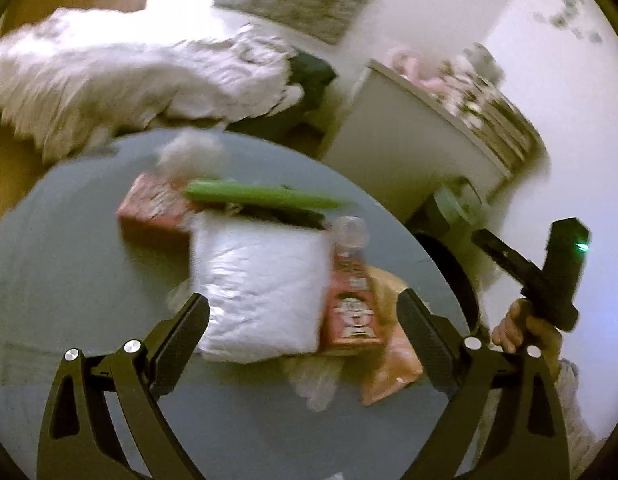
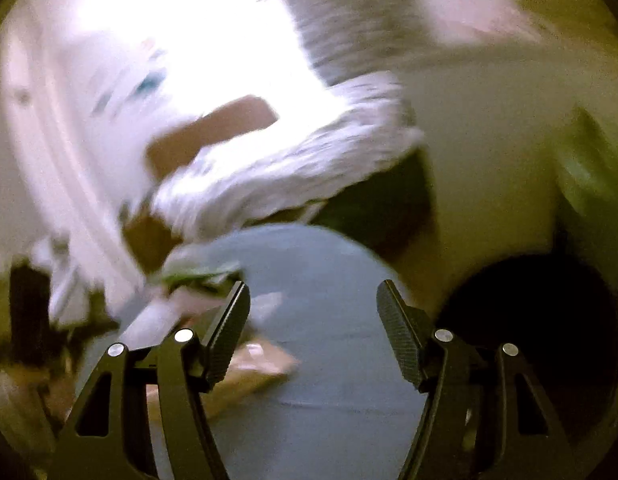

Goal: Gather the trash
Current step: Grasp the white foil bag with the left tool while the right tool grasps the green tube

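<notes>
White plastic packet (image 1: 261, 284) lies dead ahead of the left gripper (image 1: 303, 316) — its spread jaws already flank it. Right gripper (image 2: 313, 312), also spread and empty, sits farther off — left is nearer.

table (image 1: 69, 264): matt grey | white bag (image 1: 261, 284): glossy plastic | bedding (image 1: 121, 80): crumpled cloth

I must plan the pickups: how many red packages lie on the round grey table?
2: one flat red package at the far left under the green wrapper, one red-labelled package right of the white plastic bag. Others may be hidden.
</notes>
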Motion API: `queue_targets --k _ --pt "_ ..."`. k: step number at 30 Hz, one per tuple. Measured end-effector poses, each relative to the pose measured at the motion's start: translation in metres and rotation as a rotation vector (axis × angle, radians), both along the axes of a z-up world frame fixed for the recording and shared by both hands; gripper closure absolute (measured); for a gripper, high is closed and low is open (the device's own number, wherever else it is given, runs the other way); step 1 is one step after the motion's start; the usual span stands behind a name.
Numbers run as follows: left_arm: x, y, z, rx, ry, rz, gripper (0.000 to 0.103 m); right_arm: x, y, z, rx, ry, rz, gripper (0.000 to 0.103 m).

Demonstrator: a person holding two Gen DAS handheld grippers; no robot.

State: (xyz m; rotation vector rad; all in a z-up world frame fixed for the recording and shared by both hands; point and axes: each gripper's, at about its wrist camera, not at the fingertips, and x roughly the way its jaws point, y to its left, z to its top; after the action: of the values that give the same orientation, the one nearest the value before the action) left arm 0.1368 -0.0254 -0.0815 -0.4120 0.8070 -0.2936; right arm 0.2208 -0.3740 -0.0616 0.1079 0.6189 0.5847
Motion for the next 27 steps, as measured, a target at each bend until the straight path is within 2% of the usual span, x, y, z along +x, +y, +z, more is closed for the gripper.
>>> queue_targets --k 3,5,8,11,13,14,19,22,24,25,27 --pt "0.006 0.01 -0.008 -0.069 0.012 0.015 0.01 0.002 0.076 0.023 -0.181 -0.061 0.182 0.037" --pt "0.009 0.013 -0.01 -0.083 0.012 0.012 0.01 0.008 0.126 0.031 -0.299 -0.078 0.3 0.037" --pt "0.013 0.019 -0.012 -0.059 0.017 0.03 0.01 0.02 0.185 0.029 -0.437 -0.075 0.429 0.037" --pt "0.009 0.023 -0.015 -0.037 0.017 0.026 0.01 0.03 0.228 0.013 -0.572 -0.061 0.523 0.037" --pt "0.007 0.021 -0.016 -0.004 0.02 0.006 0.01 0.038 0.257 -0.003 -0.656 -0.045 0.579 0.037" --pt "0.008 0.019 -0.018 0.038 0.03 0.007 0.01 0.043 0.267 -0.01 -0.681 -0.03 0.594 0.037" --pt "0.016 0.003 -0.021 0.118 0.037 -0.036 0.008 0.067 0.301 -0.047 -0.753 0.076 0.64 0.04" --pt "0.023 -0.004 -0.025 0.172 0.033 -0.051 0.009 0.075 0.306 -0.053 -0.716 0.118 0.633 0.058" --pt "0.025 -0.001 -0.029 0.169 0.034 -0.045 0.02 0.075 0.303 -0.045 -0.669 0.106 0.608 0.068" --pt "0.026 0.001 -0.03 0.169 0.036 -0.04 0.033 0.074 0.298 -0.04 -0.644 0.099 0.589 0.075" --pt "0.026 0.006 -0.03 0.147 0.029 -0.034 0.043 0.073 0.284 -0.027 -0.587 0.09 0.553 0.081"
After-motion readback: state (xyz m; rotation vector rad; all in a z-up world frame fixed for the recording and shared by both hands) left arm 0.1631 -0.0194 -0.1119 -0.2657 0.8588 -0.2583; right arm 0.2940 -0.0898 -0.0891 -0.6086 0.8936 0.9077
